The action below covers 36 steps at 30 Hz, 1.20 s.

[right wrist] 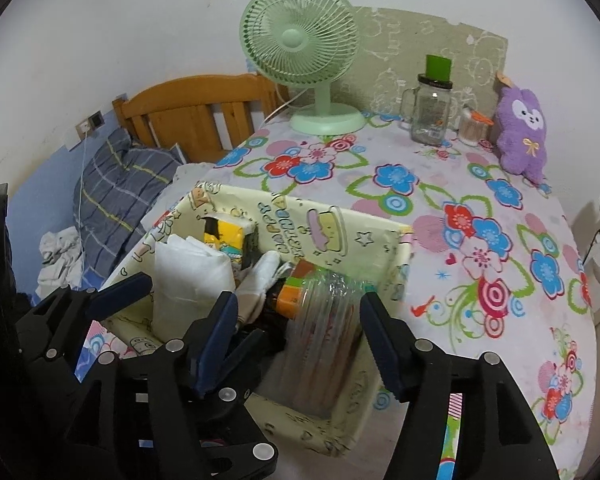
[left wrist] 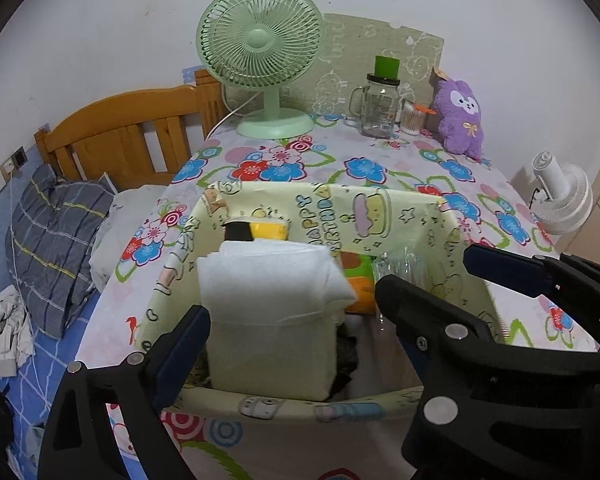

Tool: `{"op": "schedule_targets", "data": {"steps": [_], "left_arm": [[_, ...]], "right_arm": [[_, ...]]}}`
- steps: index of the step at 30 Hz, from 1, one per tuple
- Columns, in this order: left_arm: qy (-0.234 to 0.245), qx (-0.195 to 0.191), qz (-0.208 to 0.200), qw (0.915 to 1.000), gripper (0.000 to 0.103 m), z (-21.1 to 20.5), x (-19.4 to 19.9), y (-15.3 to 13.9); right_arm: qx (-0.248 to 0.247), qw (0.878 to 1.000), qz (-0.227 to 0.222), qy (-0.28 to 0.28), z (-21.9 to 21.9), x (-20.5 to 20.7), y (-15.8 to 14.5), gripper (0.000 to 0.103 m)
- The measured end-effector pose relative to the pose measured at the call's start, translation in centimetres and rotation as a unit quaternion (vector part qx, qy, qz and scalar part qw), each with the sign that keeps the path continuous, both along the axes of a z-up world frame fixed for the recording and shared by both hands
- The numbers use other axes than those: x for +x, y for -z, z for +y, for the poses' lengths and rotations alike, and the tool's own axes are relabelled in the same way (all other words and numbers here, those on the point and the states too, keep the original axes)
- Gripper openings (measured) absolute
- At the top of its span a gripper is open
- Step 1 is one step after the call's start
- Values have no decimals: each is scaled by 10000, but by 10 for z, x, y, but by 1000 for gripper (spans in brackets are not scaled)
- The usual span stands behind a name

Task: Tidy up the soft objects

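While both claws hang spread above the pale yellow cartoon-print fabric bin [left wrist: 380, 216] on the flower-patterned tabletop [right wrist: 480, 200], the left claw [left wrist: 288, 316] brackets a white pack of tissues [left wrist: 272, 292] standing inside. The right claw [right wrist: 300, 332] straddles a clear plastic sleeve [right wrist: 324, 320]. A purple plush toy [right wrist: 520, 136] sits far back, near the wall.

Two fans are seen: one green desk fan [left wrist: 260, 60] on the table and one white fan [left wrist: 562, 196] beside the table. One purple plush toy [left wrist: 460, 118], one glass jar mug [left wrist: 378, 106] and one small container of cotton swabs [left wrist: 414, 118] are counted. One fabric storage box [right wrist: 340, 232] is shown, holding one white tissue pack [left wrist: 268, 280], one yellow pack [right wrist: 224, 236] and one stack of clear plastic cups [right wrist: 324, 320]. One plaid pillow [left wrist: 56, 236] is counted on the bed.
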<state>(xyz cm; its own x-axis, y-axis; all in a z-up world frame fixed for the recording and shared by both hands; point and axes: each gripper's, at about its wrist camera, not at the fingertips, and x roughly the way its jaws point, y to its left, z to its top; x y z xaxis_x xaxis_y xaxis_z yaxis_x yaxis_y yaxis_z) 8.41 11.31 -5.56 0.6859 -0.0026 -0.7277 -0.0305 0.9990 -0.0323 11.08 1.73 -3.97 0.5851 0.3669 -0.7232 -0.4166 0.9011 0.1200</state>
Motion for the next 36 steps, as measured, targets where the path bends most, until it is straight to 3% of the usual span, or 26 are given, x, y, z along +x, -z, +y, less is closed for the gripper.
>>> {"op": "schedule_targets", "data": {"steps": [22, 36], "left_arm": [[386, 190, -210, 9989, 102, -65, -16, -36], [618, 308, -561, 9960, 103, -113, -39, -68]], "right_arm": [[185, 9974, -444, 528, -74, -22, -34, 77], [400, 9884, -831, 1204, -146, -52, -59, 83]]}}
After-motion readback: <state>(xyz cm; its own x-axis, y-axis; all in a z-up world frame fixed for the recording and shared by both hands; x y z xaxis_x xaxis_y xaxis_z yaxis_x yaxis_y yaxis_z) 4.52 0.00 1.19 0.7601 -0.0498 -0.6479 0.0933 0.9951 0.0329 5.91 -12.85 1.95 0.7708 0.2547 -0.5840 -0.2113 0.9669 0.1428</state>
